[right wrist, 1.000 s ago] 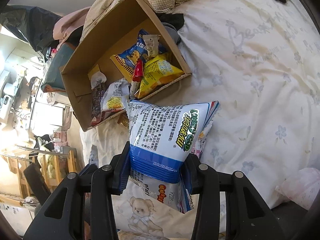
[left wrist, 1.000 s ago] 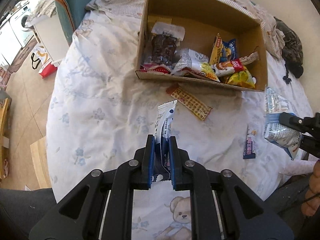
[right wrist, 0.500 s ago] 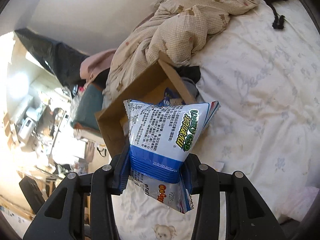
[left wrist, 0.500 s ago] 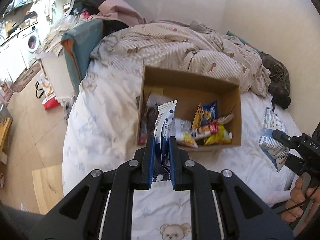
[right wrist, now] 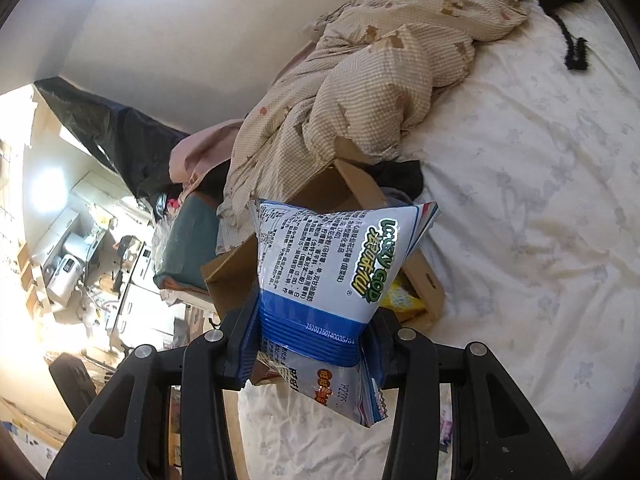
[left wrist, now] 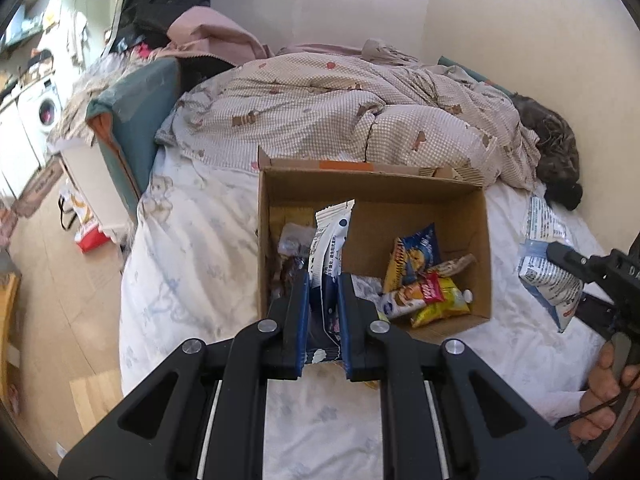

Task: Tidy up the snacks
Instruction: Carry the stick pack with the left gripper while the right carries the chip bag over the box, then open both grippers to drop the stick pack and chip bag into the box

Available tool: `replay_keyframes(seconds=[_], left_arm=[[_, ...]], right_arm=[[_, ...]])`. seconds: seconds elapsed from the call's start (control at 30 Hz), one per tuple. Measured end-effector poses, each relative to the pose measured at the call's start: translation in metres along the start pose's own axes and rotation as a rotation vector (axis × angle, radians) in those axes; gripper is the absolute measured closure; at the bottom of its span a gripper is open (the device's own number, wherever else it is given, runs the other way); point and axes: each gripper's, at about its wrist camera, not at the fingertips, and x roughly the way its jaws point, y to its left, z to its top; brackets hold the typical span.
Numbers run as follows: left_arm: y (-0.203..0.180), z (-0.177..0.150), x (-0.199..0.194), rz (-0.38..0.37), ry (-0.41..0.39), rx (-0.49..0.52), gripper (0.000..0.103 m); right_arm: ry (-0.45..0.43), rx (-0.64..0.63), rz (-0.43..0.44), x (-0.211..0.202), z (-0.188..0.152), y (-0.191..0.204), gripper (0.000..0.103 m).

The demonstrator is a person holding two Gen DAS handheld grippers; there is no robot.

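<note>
Our left tongs [left wrist: 323, 312] pinch a slim white-and-navy snack packet [left wrist: 330, 248] above the open brown cardboard box [left wrist: 478, 240] on the bed [left wrist: 192, 248]. Our right tongs [right wrist: 310, 344] clamp a puffy white-and-blue crisp bag [right wrist: 332, 264].

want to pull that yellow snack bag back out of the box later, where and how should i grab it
Grip the yellow snack bag by its crimped end nearest the box's front right corner, coming from above. It lies flat at the front of the cardboard box, partly under a red-labelled packet, and the walls block a side approach, so a flat seam edge probably suits a tool best.
</note>
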Motion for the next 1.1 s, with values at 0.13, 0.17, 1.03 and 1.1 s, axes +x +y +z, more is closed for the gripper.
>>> replay_keyframes(seconds=[0.13,0.17,1.03,1.1], left_arm=[[-0.004,0.008,0.011,0.014,-0.014,0.055,0.092],[-0.004,0.011,0.013,0.014,-0.018,0.063,0.092],[0.020,0.018,0.088,-0.029,0.069,-0.033,0.092],[0.021,0.017,0.089,-0.025,0.067,-0.035,0.092]], right_arm=[[0.022,-0.031,-0.012,0.017,0.003,0.007,0.058],[0.029,-0.038,-0.013,0.021,0.003,0.008,0.058],[0.216,-0.168,-0.060,0.121,0.009,0.024,0.054],[0.226,-0.152,-0.057,0.125,0.006,0.023,0.053]])
